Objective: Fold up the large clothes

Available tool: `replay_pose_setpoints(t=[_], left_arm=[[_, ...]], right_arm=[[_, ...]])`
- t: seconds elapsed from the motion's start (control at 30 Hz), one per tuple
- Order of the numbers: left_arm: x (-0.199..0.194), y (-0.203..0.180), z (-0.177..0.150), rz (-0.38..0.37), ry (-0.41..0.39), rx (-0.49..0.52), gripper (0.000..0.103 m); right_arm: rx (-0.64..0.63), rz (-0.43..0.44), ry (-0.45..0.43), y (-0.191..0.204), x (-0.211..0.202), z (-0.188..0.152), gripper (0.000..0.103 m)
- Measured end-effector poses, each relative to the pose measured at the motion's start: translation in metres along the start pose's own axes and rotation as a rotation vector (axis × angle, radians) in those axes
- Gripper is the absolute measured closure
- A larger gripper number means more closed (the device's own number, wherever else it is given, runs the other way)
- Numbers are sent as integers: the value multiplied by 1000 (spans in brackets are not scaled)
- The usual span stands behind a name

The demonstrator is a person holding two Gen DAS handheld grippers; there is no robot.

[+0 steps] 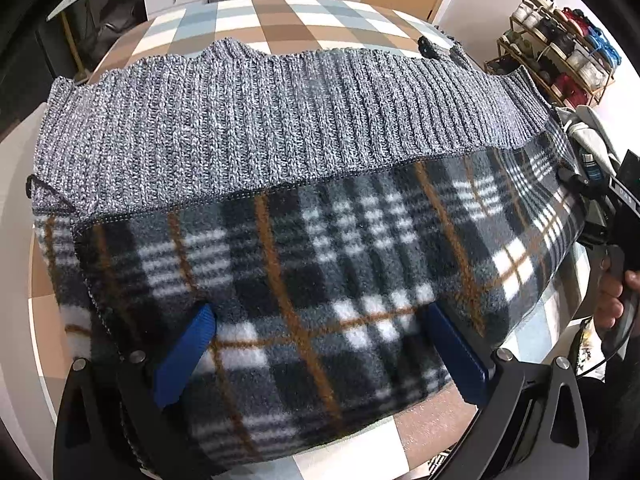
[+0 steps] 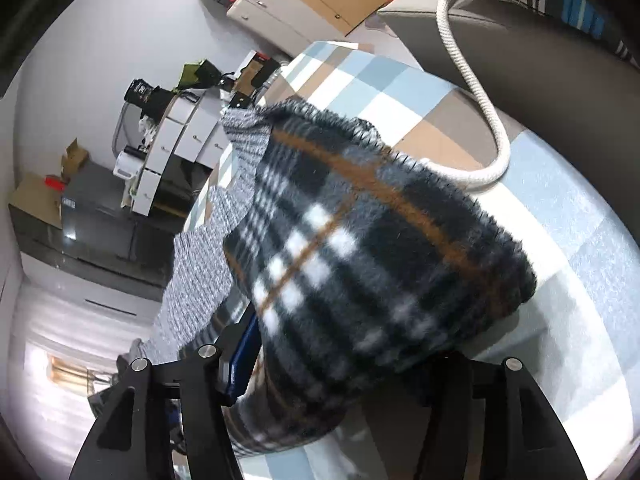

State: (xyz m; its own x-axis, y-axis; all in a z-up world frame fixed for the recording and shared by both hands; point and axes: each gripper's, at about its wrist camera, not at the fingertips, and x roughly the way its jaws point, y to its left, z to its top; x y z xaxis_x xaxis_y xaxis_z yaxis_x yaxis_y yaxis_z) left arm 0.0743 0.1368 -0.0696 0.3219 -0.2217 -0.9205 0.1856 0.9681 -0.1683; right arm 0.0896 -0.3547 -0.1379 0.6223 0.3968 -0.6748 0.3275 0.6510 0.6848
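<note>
left gripper [image 1: 320, 344]: spread, plaid garment [image 1: 304, 264] between fingers | right gripper [image 2: 340, 368]: spread, garment draped between

the left tool [image 1: 320, 344] points steeply down, blue fingers [image 1: 188, 356] spread wide. the right tool [image 2: 340, 364] stands partly open, a hand [image 1: 614, 300] gripping its handle.

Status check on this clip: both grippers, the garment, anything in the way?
Left gripper open, fingers straddling the plaid fleece. Right gripper open, fleece between its fingers. Garment folded on checkered table, grey knit over plaid. White cord lies beside it.
</note>
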Motion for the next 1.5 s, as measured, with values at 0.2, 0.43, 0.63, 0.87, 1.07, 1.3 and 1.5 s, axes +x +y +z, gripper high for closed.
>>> replay_pose_setpoints(t=[0.2,0.43,0.63,0.87,1.07,1.3,1.5], left_arm=[[-5,0,-19,30,-63,18,1],[-8,-3,-26,46,-78,41,1],[-8,1,-22,43,-74,25,1],[-2,-5,-13,80,-83,35,1],[0,-13,-6,44,-87,49,1],[-58,-51,-6,-110,-306,46,1],[-39,-118,0,-256,-238,239,1]], right_arm=[[-37,-73,-70,9,-6,4,42],[-119,-201,-173,20,-8,12,21],[-107,-166,-172,12,-4,17,64],[-184,-155,-250,28,-24,10,88],[-299,-212,-324,44,-44,1,89],[-278,-243,-369,29,-71,-3,89],[-351,-281,-395,38,-72,-8,89]])
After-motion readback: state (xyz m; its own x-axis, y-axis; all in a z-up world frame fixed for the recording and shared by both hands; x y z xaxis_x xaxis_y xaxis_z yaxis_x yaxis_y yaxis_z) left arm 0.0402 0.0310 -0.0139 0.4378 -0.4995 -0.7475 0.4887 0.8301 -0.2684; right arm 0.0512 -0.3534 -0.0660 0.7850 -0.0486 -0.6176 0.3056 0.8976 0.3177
